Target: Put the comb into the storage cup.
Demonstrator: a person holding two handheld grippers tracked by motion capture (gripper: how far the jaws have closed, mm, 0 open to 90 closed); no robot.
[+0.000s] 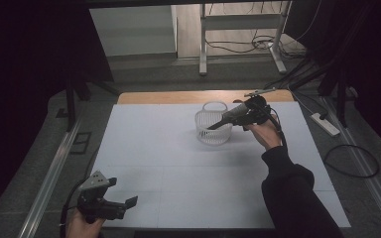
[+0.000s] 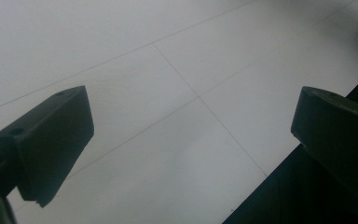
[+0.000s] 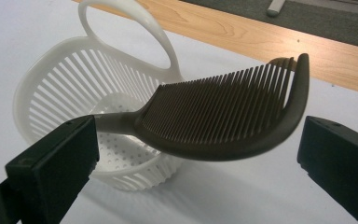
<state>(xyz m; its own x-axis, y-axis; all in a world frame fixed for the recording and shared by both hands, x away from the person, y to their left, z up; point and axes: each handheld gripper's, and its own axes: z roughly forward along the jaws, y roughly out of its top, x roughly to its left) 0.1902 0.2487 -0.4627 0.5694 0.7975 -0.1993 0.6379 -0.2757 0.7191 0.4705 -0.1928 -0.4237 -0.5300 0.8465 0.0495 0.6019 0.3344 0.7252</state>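
Observation:
A white slotted basket [image 1: 212,133] with a loop handle stands on the white table sheet [image 1: 178,168], toward the far middle. A dark grey comb [image 3: 223,116] leans with its handle down in the basket [image 3: 60,93] and its toothed head sticking out over the rim. My right gripper [image 3: 196,140] stands open around the comb's head, and neither pad presses on it. In the high view this gripper [image 1: 238,116] points left at the basket from its right side, the comb [image 1: 223,120] slanting out before it. My left gripper [image 1: 121,193] rests at the near left corner, open with nothing between its jaws [image 2: 191,135].
A strip of bare wood [image 1: 178,96] shows at the table's far edge. On the floor lie a power strip [image 1: 325,124] and cables to the right. A metal desk frame [image 1: 203,49] stands behind. Dark curtains hang at both sides.

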